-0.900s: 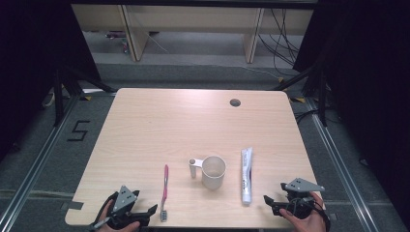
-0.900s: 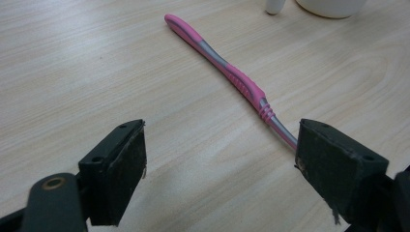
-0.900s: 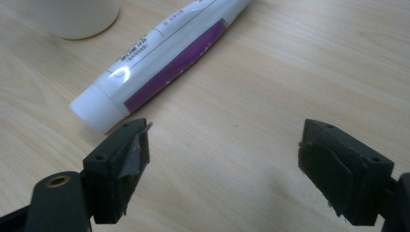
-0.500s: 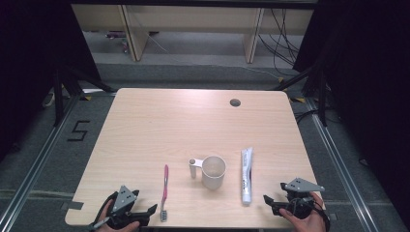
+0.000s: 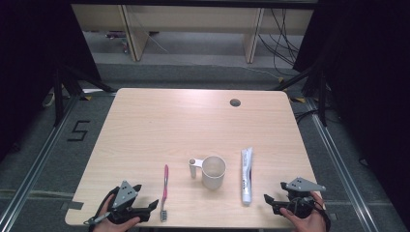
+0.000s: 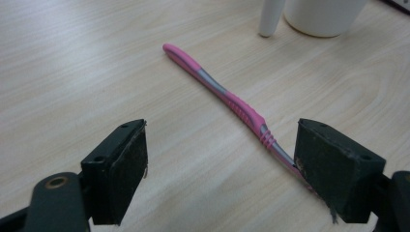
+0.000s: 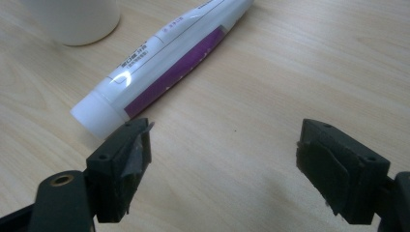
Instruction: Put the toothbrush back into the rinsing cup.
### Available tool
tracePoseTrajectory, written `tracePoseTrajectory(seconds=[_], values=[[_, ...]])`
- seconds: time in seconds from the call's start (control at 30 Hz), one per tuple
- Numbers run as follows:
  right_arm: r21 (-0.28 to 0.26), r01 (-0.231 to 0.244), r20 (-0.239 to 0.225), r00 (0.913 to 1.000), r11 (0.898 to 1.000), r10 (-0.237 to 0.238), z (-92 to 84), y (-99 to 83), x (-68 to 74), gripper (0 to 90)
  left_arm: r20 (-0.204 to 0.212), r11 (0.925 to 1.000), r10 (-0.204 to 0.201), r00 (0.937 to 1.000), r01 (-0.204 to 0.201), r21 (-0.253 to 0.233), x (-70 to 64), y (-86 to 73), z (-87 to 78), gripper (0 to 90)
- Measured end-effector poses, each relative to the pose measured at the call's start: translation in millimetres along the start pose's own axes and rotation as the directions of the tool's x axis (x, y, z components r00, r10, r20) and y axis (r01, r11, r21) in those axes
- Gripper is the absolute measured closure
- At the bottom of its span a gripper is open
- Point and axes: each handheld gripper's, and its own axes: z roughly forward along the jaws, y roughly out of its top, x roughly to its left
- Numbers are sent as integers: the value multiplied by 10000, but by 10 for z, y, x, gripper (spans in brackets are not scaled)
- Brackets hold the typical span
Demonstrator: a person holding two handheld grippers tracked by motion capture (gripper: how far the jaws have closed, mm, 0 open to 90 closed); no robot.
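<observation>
Toothbrush, mug and tube laid out on a wooden table

A pink toothbrush [image 5: 165,191], a white mug [image 5: 211,171] and a white toothpaste tube [image 5: 246,175] are seen side by side near the front edge of the table [image 5: 164,121]. The left gripper [image 5: 145,209] is held beside the brush head, the right gripper [image 5: 269,203] near the tube's lower end; nothing is gripped.

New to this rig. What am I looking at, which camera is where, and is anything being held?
No robot: a person holds a two-jaw gripper in each hand. The high view looks down on the table, with the left gripper and right gripper at the near edge. Each gripper also carries its own camera looking along its black jaws. On the table lie a pink toothbrush, a white cup and a toothpaste tube. Both grippers are open and hold nothing; the left faces the toothbrush, the right the tube.
</observation>
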Motion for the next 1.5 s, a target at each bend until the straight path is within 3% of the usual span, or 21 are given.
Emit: tracePoseTrajectory(seconds=[0.13,0.17,0.27,0.47,0.5,0.53,0.57,0.6,0.87,0.97,1.03,1.07,1.3,1.33,1.37,1.43,1.5], values=[[13,-29,-32,10000,10000,30,2,0,-1,212,95,9990,447,9990,-446,-100,8,75,14,197],[19,-36,-35,10000,10000,36,2,-1,0,212,111,9988,365,9993,-361,-322,3,103,36,203],[47,-66,-36,10000,10000,66,2,0,5,214,170,9981,593,9981,-591,-153,38,179,63,227],[-14,-145,-65,9999,9999,145,6,-3,-5,217,218,9969,775,9968,-771,-169,79,273,192,366],[111,-529,-164,9985,9985,530,7,-8,20,218,270,9950,1000,9946,-1000,-10,96,285,195,398],[39,-164,-67,9998,9999,164,8,-8,-11,219,319,9934,1145,9929,-1145,-25,95,297,220,447],[18,-161,-34,9999,9999,161,2,-8,-13,220,372,9939,1102,9932,-1097,-144,83,307,252,480],[6,-166,-32,9999,9999,166,3,-7,-14,220,369,9890,1473,9884,-1478,91,97,323,257,506],[64,-180,-114,9998,9998,181,16,-12,-13,225,572,9759,2148,9750,-2165,256,105,447,481,797],[18,-111,-107,9999,9999,111,18,-13,-24,226,534,9632,2648,9628,-2667,322,122,496,553,850],[60,-156,-115,9998,9999,157,20,-17,-24,226,553,9653,2586,9644,-2601,213,114,511,616,874],[66,-163,-128,9998,9998,164,19,-18,-24,227,527,9595,2763,9596,-2786,420,122,525,630,884],[105,-61,-101,9999,9999,62,18,-14,-23,229,631,9607,2673,9616,-2710,603,121,528,768,895],[127,-81,-120,9999,9999,82,20,-14,-23,229,612,9565,2789,9584,-2829,715,131,537,774,895],[93,-106,-117,9999,9999,107,23,-17,-20,229,603,9615,2647,9624,-2682,601,128,534,796,895],[114,-85,-128,9999,9999,87,17,-15,-22,230,618,9579,2731,9600,-2773,750,146,548,814,895],[80,-100,-147,9998,9999,101,25,-16,-22,230,571,9614,2610,9637,-2648,745,168,550,842,895]])
